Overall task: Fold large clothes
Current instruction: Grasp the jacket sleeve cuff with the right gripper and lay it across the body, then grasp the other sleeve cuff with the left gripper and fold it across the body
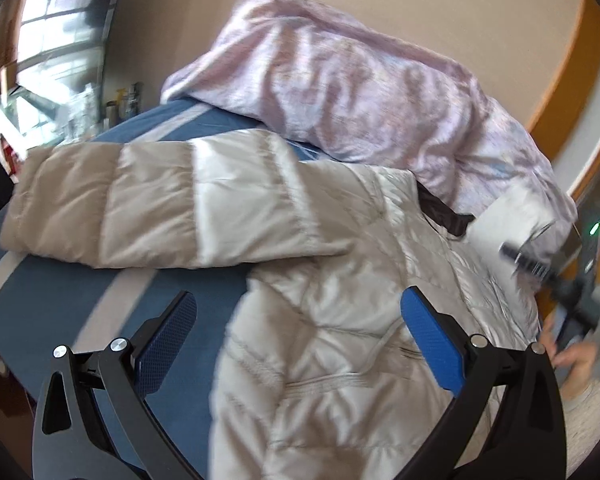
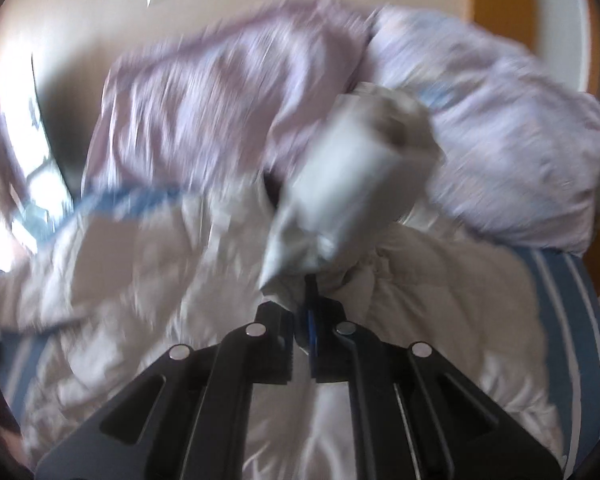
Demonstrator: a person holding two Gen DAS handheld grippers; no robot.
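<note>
A pale quilted jacket (image 1: 332, 320) lies spread on a bed (image 1: 52, 304) covered in a blue sheet with lighter stripes. Its left-hand sleeve (image 1: 140, 200), banded in tan, beige and white, stretches flat across the sheet toward the window side. Behind the jacket, against the wall, a crumpled pink-lilac duvet (image 1: 360, 92) is heaped up.

The left gripper (image 1: 300, 344) hovers over the jacket's body with its blue pads (image 1: 436, 344) set wide apart and nothing between them; 1 pad is over the blue sheet, the other over the quilted fabric.

The right gripper (image 2: 308, 300) is clamped tight on a bunched fold of the jacket's other sleeve (image 2: 348, 184), whose white cuff end stands lifted above the garment. This view is heavily smeared with motion blur, so finer detail of the fabric cannot be made out. In the left wrist view that raised cuff appears at the right edge, blurred, with a person's hand (image 1: 572, 356) below it
</note>
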